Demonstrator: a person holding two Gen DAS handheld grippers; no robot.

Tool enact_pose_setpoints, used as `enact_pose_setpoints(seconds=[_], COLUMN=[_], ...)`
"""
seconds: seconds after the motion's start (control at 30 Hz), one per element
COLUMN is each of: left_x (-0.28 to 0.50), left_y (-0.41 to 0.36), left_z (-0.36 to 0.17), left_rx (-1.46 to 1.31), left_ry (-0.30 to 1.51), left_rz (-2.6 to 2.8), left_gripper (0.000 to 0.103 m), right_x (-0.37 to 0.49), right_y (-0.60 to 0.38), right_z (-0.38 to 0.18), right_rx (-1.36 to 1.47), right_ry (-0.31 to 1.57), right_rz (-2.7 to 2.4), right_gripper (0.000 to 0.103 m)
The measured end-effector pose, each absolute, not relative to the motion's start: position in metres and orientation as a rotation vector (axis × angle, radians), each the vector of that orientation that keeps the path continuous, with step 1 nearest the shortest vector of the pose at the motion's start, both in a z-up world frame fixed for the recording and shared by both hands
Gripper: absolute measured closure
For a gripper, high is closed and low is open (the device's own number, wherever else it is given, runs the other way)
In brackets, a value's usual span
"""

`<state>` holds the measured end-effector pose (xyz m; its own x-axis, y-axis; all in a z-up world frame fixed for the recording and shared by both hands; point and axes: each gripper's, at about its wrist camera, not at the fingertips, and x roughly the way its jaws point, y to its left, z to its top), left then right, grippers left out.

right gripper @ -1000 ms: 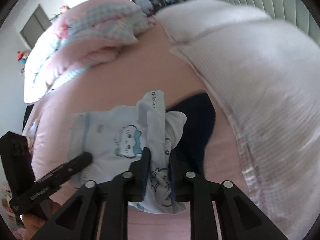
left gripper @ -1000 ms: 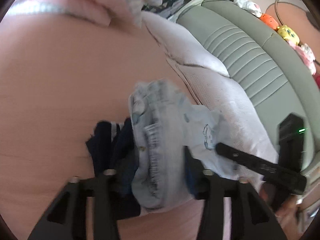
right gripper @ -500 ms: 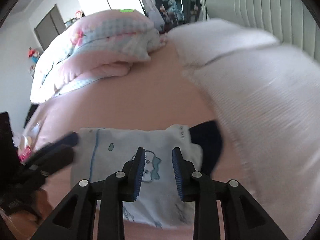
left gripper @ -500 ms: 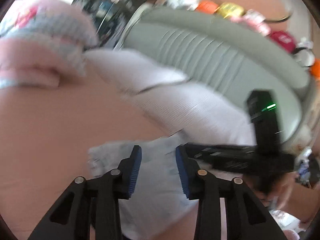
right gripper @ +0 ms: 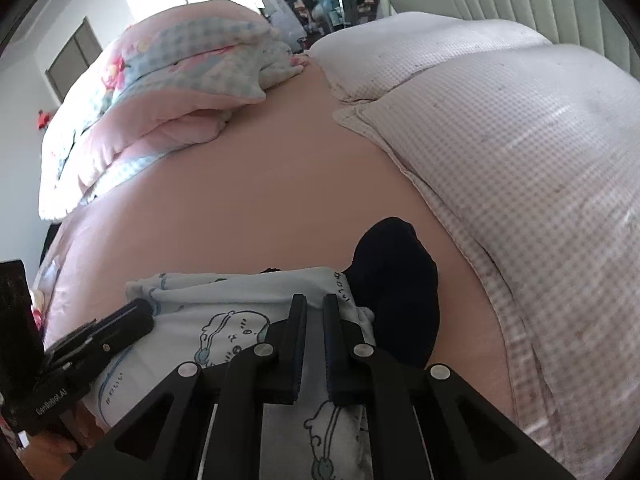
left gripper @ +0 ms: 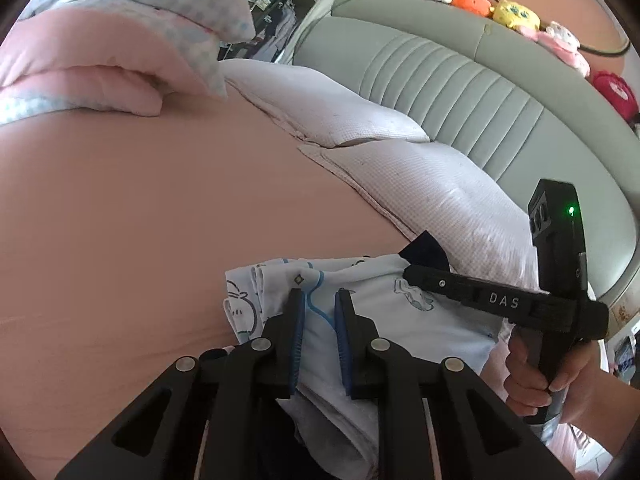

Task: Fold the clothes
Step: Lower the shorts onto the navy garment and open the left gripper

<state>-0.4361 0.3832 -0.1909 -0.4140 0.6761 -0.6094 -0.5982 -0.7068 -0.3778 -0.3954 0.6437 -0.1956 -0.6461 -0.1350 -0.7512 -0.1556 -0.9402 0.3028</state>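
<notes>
- A light blue printed garment (left gripper: 384,312) is lying folded on the pink bed sheet (left gripper: 140,208), near the lower edge of both views, just in front of the two white checked pillows (left gripper: 432,192)
- Cartoon drawings and a blue seam line are showing on the garment's upper layer, and its left edge is bunching into several layers
- A dark navy garment (right gripper: 396,280) is lying under and beside the light blue one, sticking out at its right end in the right wrist view and showing as a small dark corner in the left wrist view
- The left gripper (left gripper: 319,312) is pointing down at the left part of the light blue garment, its jaws closing with a ridge of the cloth between the blue pads; whether the pads are already pressing on it cannot be told
- The right gripper (right gripper: 315,312) is standing with its jaws brought together at the garment's right end, cloth lying under and between the fingers
- A person's hand (left gripper: 540,376) is wrapping around the right gripper's handle at the right edge of the left wrist view
- A folded pink and blue checked quilt (right gripper: 160,92) is resting farther back on the bed, and a grey padded headboard (left gripper: 460,92) is rising behind the pillows with plush toys (left gripper: 512,12) along its top
</notes>
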Motion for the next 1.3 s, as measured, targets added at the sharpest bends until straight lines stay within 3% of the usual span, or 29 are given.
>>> enact_pose_setpoints(seconds=[0.13,0.3,0.5,0.6,0.63,0.77,0.83,0.93,1.0,1.07,1.13,1.2,1.3], left_x=[-0.412,-0.4,-0.455,-0.464,-0.464,-0.46,-0.448,-0.424,-0.404,-0.391,-0.388,-0.384,-0.361], left_y=[0.388,0.404,0.403,0.392,0.39,0.383,0.38,0.38,0.392,0.407,0.407,0.387,0.334], left_z=[-0.157,-0.137,-0.178,-0.194,-0.198,-0.193,-0.177,-0.151,-0.143,-0.15,-0.159,-0.144,-0.093], left_rx=[-0.906,-0.784,-1.039,-1.089,-1.089,-1.077,-1.027,-0.956,-0.95,-0.994,-1.066,-1.104,-1.012], left_ry=[0.02,0.202,0.072,-0.04,-0.056,-0.123,-0.114,-0.027,0.134,0.349,0.417,0.357,0.116], left_rz=[2.18,2.221,2.273,2.292,2.3,2.299,2.309,2.285,2.25,2.261,2.256,2.292,2.34], left_gripper=[0.086,0.067,0.064,0.05,0.047,0.047,0.047,0.043,0.04,0.04,0.039,0.04,0.04], right_x=[-0.378,-0.351,-0.385,-0.399,-0.402,-0.397,-0.387,-0.369,-0.355,-0.344,-0.332,-0.318,-0.293], right_y=[0.636,0.62,0.63,0.637,0.639,0.649,0.645,0.632,0.619,0.606,0.595,0.588,0.574], right_z=[-0.168,-0.149,-0.172,-0.19,-0.196,-0.199,-0.183,-0.155,-0.143,-0.144,-0.149,-0.143,-0.128], right_rx=[-1.228,-1.167,-1.237,-1.277,-1.282,-1.253,-1.222,-1.177,-1.205,-1.272,-1.339,-1.348,-1.343], right_ry=[0.467,0.379,0.456,0.463,0.475,0.59,0.562,0.475,0.414,0.357,0.314,0.318,0.311], right_rz=[2.813,2.835,2.781,2.744,2.736,2.728,2.721,2.708,2.672,2.63,2.592,2.584,2.588], right_gripper=[0.093,0.084,0.084,0.082,0.076,0.071,0.07,0.067,0.06,0.059,0.059,0.059,0.059])
